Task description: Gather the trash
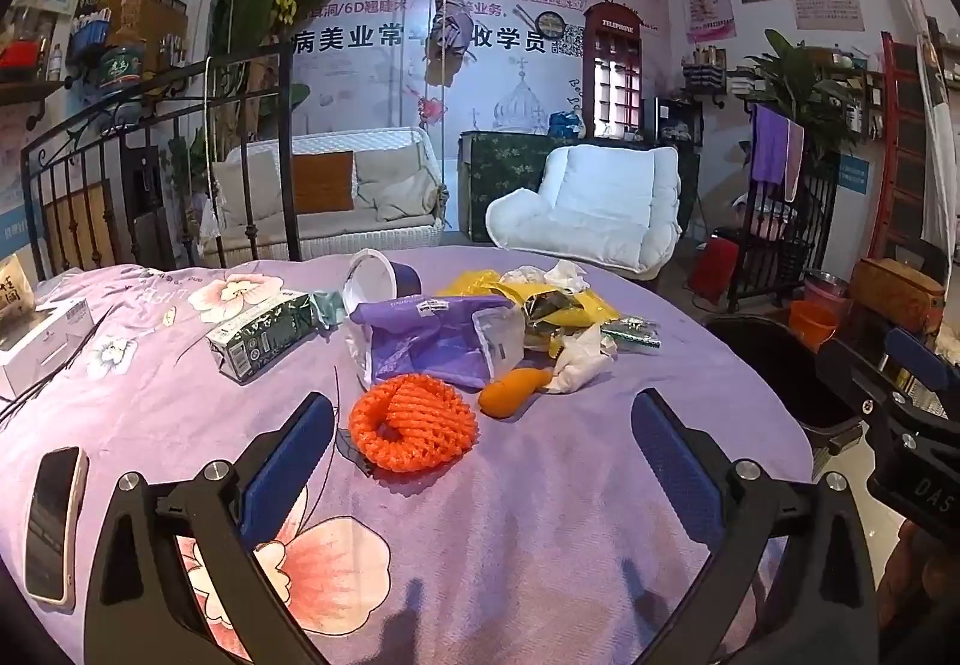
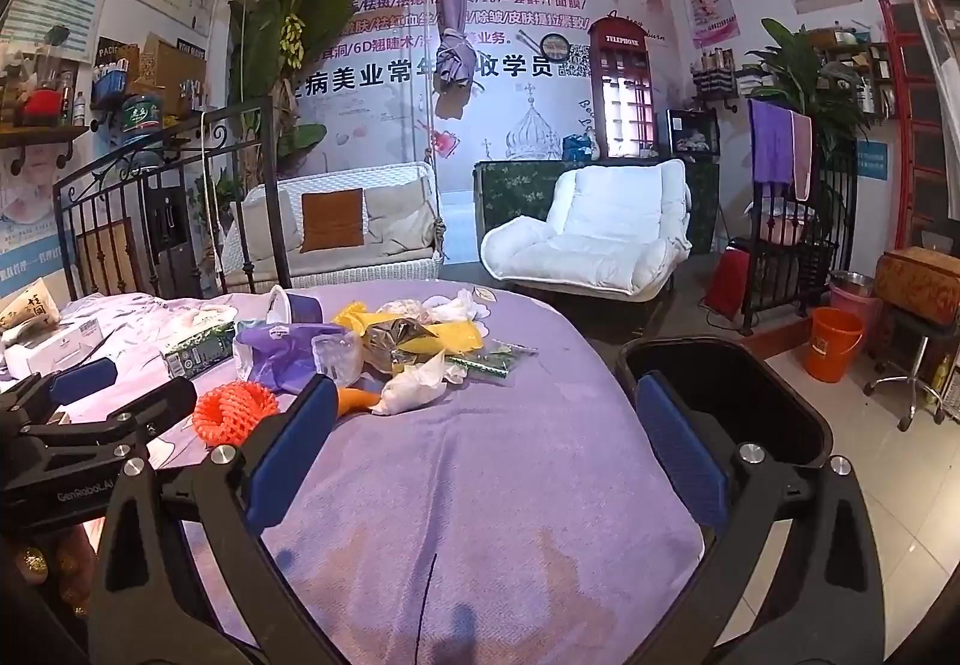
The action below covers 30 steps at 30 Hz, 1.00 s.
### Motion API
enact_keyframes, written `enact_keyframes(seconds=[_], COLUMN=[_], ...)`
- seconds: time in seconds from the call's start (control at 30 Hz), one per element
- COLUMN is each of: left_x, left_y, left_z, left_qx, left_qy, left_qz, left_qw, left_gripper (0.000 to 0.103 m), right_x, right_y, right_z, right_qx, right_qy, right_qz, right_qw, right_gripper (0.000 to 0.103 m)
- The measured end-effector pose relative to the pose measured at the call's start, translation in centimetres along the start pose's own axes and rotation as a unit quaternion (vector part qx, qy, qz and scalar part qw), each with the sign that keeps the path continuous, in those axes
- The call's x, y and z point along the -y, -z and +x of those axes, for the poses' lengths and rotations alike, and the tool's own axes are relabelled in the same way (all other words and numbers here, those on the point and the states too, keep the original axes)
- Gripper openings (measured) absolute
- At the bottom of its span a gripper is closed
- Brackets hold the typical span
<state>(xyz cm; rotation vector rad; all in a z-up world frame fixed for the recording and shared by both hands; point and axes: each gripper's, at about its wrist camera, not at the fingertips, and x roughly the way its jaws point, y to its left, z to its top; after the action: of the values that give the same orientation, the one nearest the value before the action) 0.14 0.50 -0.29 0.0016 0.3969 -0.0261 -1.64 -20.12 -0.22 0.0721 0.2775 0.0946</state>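
Left claw [image 1: 483,461] spread wide, gripping nothing; orange foam net [image 1: 413,422] just ahead between its fingers; right claw [image 2: 486,443] likewise wide, empty; black bin [image 2: 729,395] behind right finger.

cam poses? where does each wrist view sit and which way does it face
Left wrist: on the left gripper, low over the purple cloth, facing the orange net; its open fingers and the right gripper's edge show.
Right wrist: on the right gripper, further right, facing the cloth and black bin; open fingers show.
Shared: trash pile, net, bin, white chair.
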Motion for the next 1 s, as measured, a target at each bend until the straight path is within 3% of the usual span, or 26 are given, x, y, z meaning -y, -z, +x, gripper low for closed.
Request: enact_keyframes(seconds=[1.0], left_x=[-0.50], left_y=[0.33], left_z=[0.47], left_qx=[-0.009], left_qy=[-0.002], left_qz=[-0.002], left_qw=[1.0000], left_gripper=[0.099], right_x=[-0.65], right_y=[0.23], right_z=[0.77], right_qx=[-0.008], right_qy=[-0.009], right_qz=[0.004], right_qw=[1.000], right_gripper=[0.098])
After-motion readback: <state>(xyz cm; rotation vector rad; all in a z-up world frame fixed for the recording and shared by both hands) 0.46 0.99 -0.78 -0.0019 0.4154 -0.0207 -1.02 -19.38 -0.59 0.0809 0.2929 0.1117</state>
